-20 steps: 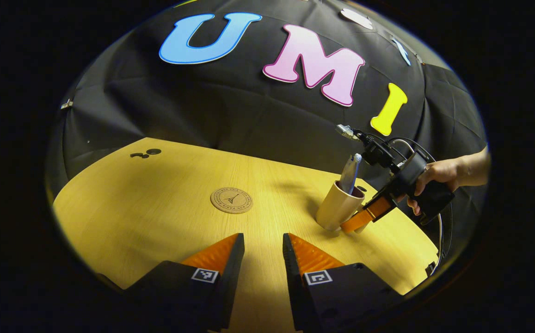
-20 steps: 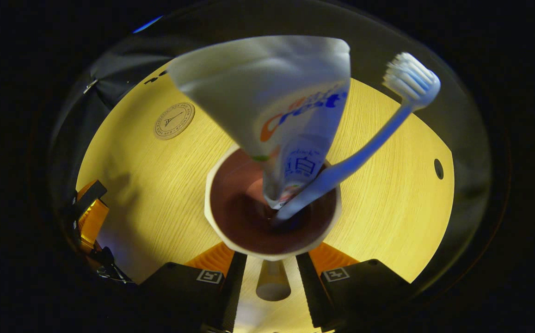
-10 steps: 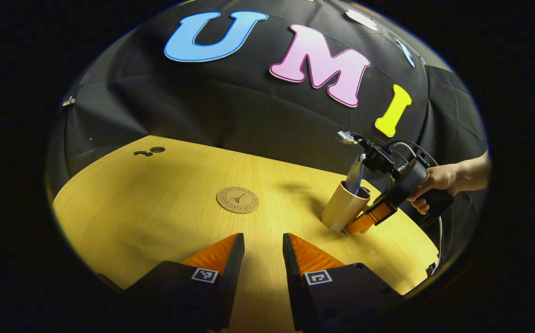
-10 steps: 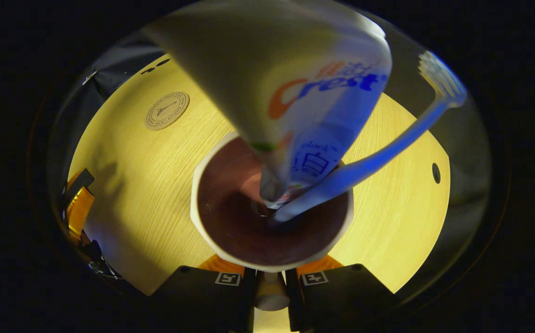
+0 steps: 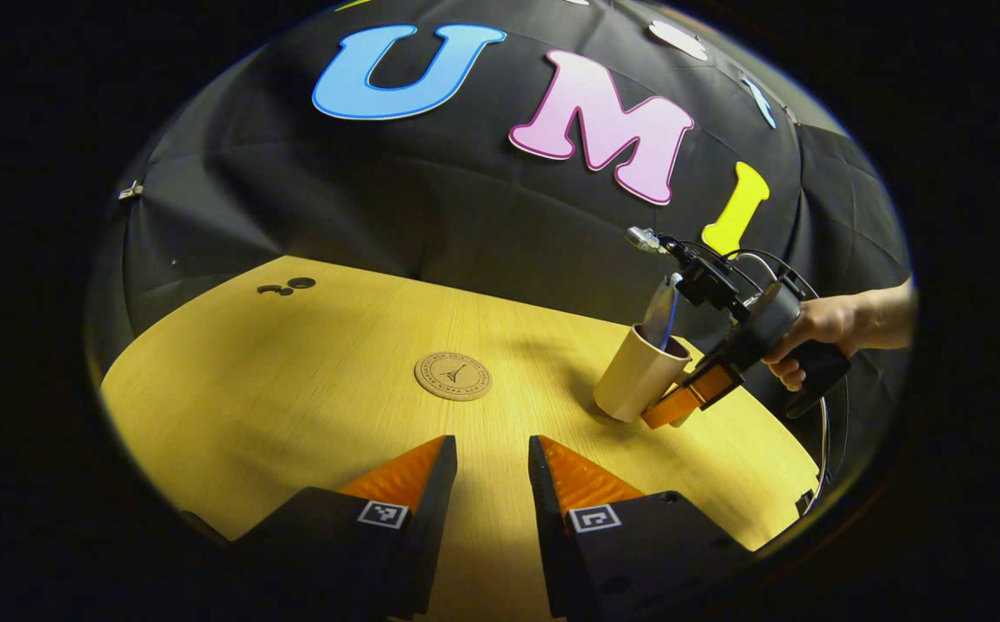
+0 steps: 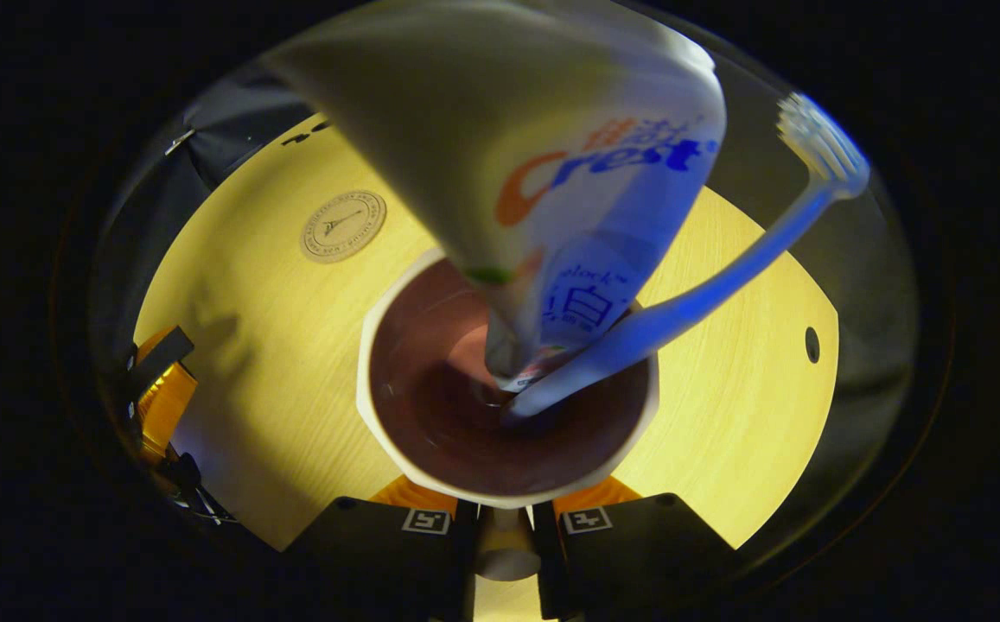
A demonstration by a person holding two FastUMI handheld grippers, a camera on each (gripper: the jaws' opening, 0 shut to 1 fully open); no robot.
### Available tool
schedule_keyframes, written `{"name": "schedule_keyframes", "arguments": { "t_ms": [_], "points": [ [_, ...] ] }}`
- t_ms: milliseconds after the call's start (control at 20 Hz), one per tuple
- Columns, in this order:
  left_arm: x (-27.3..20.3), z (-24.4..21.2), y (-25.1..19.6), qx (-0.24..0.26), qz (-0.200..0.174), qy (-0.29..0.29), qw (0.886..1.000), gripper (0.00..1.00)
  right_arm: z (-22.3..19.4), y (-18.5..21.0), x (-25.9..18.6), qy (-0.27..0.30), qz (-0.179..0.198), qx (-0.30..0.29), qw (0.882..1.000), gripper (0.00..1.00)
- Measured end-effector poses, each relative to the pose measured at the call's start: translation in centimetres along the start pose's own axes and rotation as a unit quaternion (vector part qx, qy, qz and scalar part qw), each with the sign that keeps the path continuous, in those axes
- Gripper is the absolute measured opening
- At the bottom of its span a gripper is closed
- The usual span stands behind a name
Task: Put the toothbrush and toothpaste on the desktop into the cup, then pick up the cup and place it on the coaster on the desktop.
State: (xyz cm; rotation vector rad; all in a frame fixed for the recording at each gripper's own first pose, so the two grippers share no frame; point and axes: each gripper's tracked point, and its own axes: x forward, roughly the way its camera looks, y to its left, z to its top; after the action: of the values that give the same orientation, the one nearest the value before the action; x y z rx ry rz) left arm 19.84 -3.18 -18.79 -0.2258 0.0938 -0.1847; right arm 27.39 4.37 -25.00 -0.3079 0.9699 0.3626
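Right tongs (image 6: 504,518) clamped on cup (image 6: 430,380) handle; toothpaste (image 6: 551,199), toothbrush (image 6: 724,276) inside. Left tongs (image 5: 493,458) parted, holding nothing, above worktop (image 5: 292,380).

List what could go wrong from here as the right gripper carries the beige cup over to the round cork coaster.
1. The right gripper pinches only the handle of the beige cup, which is tilted, so it may swing or slip.
2. The white toothpaste tube and blue-handled toothbrush lean far past the rim and could tip out.
3. The round cork coaster is small; an off-centre landing could leave the cup unsteady.
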Motion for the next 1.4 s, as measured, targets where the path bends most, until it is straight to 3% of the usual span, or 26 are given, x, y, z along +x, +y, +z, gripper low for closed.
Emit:
{"name": "schedule_keyframes", "arguments": {
  "t_ms": [450,850,1400],
  "points": [
    [-2.9,0.7,3.9,-0.021,0.020,-0.006,1.000,0.53,6.4,5.9,0.8,-0.018,0.023,-0.028,0.999,0.32],
    [-5.1,0.2,8.1,-0.028,0.046,-0.002,0.999,0.53,9.6,9.9,3.0,-0.012,0.035,-0.044,0.998,0.32],
    [-5.8,0.5,10.5,-0.034,0.060,-0.006,0.998,0.53,12.3,13.6,6.0,0.005,0.038,-0.073,0.997,0.32]
  ]
}}
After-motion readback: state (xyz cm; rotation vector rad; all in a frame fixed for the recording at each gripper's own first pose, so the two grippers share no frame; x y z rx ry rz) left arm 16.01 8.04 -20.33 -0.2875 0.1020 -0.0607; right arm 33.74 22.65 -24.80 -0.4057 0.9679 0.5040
